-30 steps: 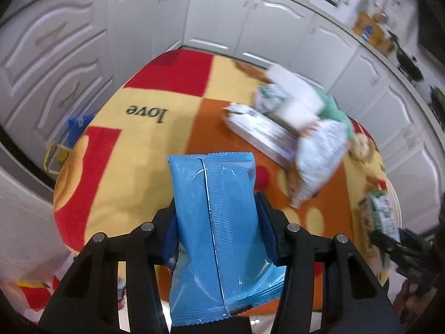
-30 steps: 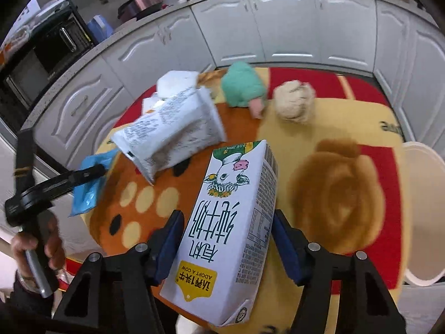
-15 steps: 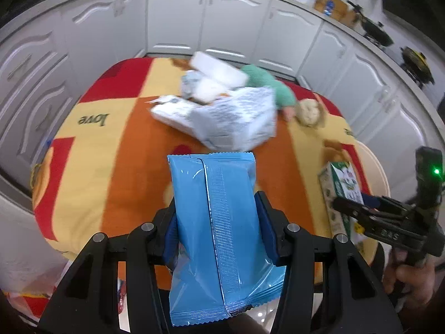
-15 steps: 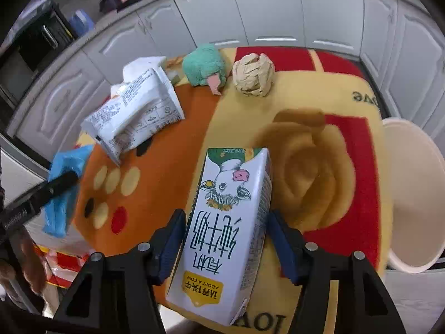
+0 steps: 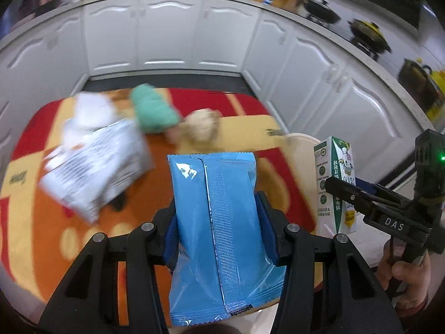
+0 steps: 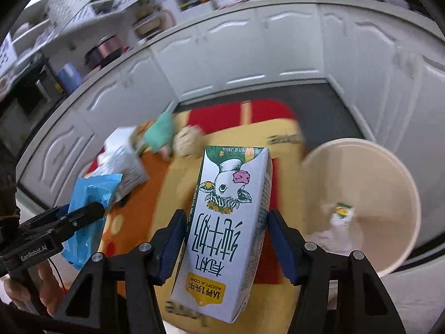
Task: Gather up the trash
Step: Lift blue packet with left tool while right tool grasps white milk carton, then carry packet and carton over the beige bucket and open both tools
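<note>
My left gripper (image 5: 217, 214) is shut on a blue snack packet (image 5: 219, 222), held above the near edge of the table. My right gripper (image 6: 226, 236) is shut on a white milk carton (image 6: 230, 222) with a cow picture, held above the table's right end beside a cream bin (image 6: 361, 208). The bin holds some wrappers at its bottom. The carton (image 5: 335, 189) also shows at the right in the left wrist view. The packet (image 6: 89, 211) shows at the left in the right wrist view.
On the red, orange and yellow tablecloth (image 5: 83, 222) lie a white printed bag (image 5: 94, 164), a green crumpled wad (image 5: 153, 111), a beige paper ball (image 5: 203, 125) and white tissue (image 5: 89, 108). White kitchen cabinets (image 5: 167, 36) ring the table.
Both grippers have swung right toward the cream bin, each still holding its item. The bin's inside now shows in the right wrist view.
</note>
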The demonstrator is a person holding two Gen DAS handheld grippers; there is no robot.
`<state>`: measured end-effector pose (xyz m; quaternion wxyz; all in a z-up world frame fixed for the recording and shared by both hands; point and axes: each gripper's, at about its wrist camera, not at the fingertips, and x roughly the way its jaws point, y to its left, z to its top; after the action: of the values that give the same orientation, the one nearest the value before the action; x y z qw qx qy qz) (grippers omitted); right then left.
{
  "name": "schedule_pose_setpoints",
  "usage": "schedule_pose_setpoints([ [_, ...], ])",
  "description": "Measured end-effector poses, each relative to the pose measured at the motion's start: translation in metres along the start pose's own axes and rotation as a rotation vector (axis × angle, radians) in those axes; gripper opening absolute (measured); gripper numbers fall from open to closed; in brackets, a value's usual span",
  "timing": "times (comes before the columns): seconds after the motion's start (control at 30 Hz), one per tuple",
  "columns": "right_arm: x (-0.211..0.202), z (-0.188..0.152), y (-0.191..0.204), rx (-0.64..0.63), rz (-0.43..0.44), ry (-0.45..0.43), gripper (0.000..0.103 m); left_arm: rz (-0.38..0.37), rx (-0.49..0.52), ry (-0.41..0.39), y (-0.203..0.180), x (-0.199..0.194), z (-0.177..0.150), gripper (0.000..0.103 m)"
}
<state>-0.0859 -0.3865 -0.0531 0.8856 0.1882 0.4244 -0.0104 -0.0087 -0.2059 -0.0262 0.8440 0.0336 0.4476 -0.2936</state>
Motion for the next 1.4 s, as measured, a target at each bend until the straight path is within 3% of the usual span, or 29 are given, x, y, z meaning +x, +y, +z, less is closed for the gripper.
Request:
schedule_pose_setpoints([
  [0.3, -0.022, 0.011, -0.077, 0.103, -0.135, -0.059, 0.058, -0.048, 0.136, -0.025, -0.08, 0.045, 0.032, 0.048],
  [0.47, -0.022, 0.011, -0.108, 0.158, -0.161, -0.06, 0.057, -0.059, 0.179, -0.022, -0.106, 0.069, 0.04, 0.048],
  [0.77, -0.002, 0.003, -0.147, 0.217, -0.217, -0.027, 0.057, -0.127, 0.155, 0.018, -0.127, 0.112, 0.052, 0.049],
  [0.93, 0.01, -0.004, -0.162, 0.252, -0.249, 0.002, 0.057, -0.182, 0.09, 0.05, -0.13, 0.132, 0.052, 0.059],
  [1.0, 0.013, -0.007, -0.165, 0.27, -0.243, 0.017, 0.063, -0.185, 0.073, 0.068, -0.13, 0.138, 0.051, 0.061],
  [1.03, 0.014, -0.008, -0.166, 0.275, -0.243, 0.024, 0.071, -0.185, 0.07, 0.071, -0.13, 0.14, 0.051, 0.061],
  [1.07, 0.014, -0.01, -0.166, 0.275, -0.246, 0.027, 0.073, -0.187, 0.07, 0.073, -0.13, 0.141, 0.051, 0.063],
  [1.2, 0.013, -0.014, -0.164, 0.271, -0.246, 0.037, 0.073, -0.204, 0.069, 0.071, -0.128, 0.138, 0.048, 0.071],
  [1.4, 0.011, -0.018, -0.157, 0.255, -0.233, 0.043, 0.073, -0.185, 0.074, 0.05, -0.125, 0.127, 0.046, 0.072],
])
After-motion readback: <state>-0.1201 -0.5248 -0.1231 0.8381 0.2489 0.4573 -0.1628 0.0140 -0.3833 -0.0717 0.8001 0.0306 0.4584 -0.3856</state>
